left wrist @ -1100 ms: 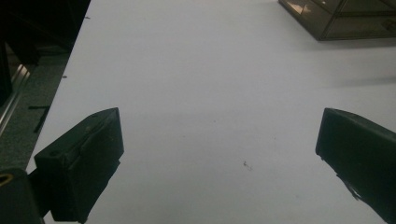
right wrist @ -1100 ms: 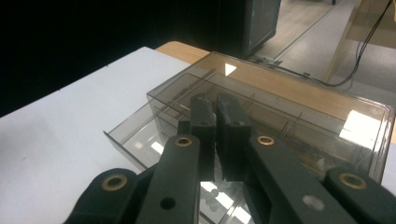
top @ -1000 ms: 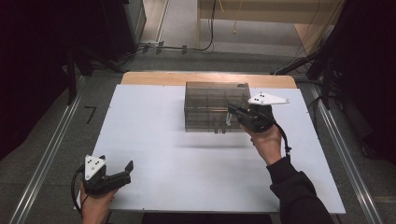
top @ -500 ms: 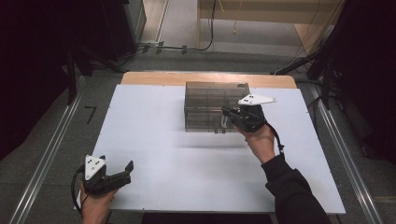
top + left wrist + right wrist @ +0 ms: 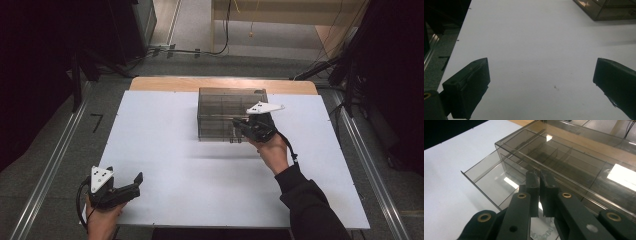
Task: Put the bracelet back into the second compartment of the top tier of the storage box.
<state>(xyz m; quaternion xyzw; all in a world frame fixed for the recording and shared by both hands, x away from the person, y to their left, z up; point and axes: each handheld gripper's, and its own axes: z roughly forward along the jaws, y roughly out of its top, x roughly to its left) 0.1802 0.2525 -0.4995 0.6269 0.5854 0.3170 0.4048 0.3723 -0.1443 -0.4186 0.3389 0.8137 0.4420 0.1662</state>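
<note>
A smoky clear plastic drawer box (image 5: pixel 230 112) stands at the back middle of the white table (image 5: pixel 165 150). In the right gripper view its lower drawer (image 5: pixel 486 182) is slid partly out, and inner dividers show through the box (image 5: pixel 574 162). My right gripper (image 5: pixel 243 126) (image 5: pixel 539 177) is at the box's front right, over the pulled-out drawer. Its jaws are pressed together with a hairline gap, and I see nothing between them. My left gripper (image 5: pixel 134 184) (image 5: pixel 541 80) hovers low over the table's front left corner, jaws wide apart and empty.
A wooden strip (image 5: pixel 165 83) runs along the table's far edge behind the box. Metal rails (image 5: pixel 50 170) flank the table on the floor, and cables (image 5: pixel 200 50) lie beyond it. The box corner (image 5: pixel 604 10) shows far off in the left gripper view.
My right gripper has slid left along the front of the box. The left gripper has stayed where it was.
</note>
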